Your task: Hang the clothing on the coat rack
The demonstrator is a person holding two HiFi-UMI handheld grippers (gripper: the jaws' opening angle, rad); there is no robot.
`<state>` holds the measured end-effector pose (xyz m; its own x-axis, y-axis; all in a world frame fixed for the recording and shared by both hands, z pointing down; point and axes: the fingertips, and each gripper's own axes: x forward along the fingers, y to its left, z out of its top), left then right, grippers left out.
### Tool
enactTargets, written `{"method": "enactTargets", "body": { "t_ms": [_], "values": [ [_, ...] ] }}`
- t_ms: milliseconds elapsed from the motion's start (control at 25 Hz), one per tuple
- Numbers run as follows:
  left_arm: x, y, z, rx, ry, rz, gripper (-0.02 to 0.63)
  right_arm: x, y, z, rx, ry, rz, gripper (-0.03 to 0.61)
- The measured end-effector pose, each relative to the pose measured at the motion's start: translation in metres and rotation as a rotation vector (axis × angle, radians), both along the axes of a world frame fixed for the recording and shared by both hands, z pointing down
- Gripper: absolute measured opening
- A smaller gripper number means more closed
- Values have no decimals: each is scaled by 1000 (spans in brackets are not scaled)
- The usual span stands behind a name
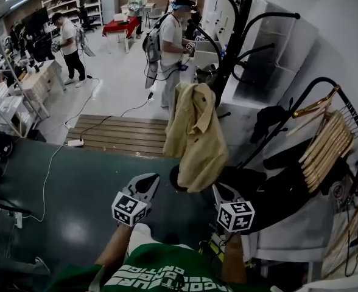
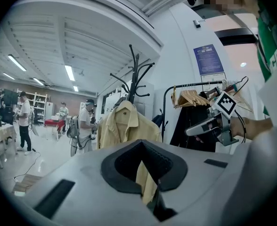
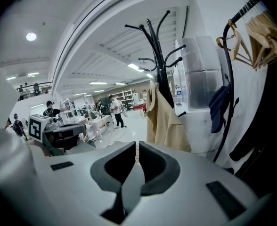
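Note:
A beige jacket (image 1: 194,132) hangs by its collar on the black coat rack (image 1: 234,35), draped down over the rack's pole. It also shows in the left gripper view as the jacket (image 2: 124,126) on the rack (image 2: 134,76), and in the right gripper view as the jacket (image 3: 164,121) beside the rack (image 3: 157,51). My left gripper (image 1: 150,178) is held low, left of the jacket's hem and apart from it, shut and empty. My right gripper (image 1: 217,188) sits just right of the hem, shut on nothing. Neither touches the cloth.
A black garment rail with wooden hangers (image 1: 325,142) and dark clothes (image 1: 276,187) stands at my right. A wooden platform (image 1: 121,132) lies behind the rack, with a cable and power strip (image 1: 75,142) on the floor. People (image 1: 170,41) stand farther back.

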<state>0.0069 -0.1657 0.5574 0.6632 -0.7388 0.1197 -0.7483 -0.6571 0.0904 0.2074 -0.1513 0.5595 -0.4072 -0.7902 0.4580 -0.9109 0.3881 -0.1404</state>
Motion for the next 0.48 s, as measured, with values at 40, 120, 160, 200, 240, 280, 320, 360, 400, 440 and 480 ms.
{"method": "enactTargets", "body": {
  "t_ms": [40,120,160,200,240,280,320,360,400,440,480],
  "values": [
    [-3,0,0,-2,2,-5,3,-2,0,0,4,3,-3,28],
    [-9,0,1,-6,3,-15,3,-7,-1,0,7,7,-10,26],
    [-12,1,2,-8,2,-20,3,-9,-1,0,5,9,-13,25],
    [-15,1,2,-9,0,-24,3,-11,-1,1,2,10,-16,25],
    [-18,1,2,-8,-2,-29,3,-13,-1,2,-1,12,-19,26],
    [-21,1,1,-7,-3,-34,3,-15,-2,3,-4,13,-21,25],
    [-23,1,-1,-5,-3,-38,3,-16,-2,4,-7,14,-23,25],
    [-25,1,-2,-3,-1,-42,3,-17,-3,5,-9,15,-24,25],
    [-26,1,-4,-2,0,-44,3,-18,-3,5,-11,16,-25,25],
    [-28,0,-4,-1,0,-46,3,-18,-4,6,-13,17,-25,25],
    [-29,0,-5,0,-1,-48,3,-19,-4,6,-14,17,-25,25]
  ]
}}
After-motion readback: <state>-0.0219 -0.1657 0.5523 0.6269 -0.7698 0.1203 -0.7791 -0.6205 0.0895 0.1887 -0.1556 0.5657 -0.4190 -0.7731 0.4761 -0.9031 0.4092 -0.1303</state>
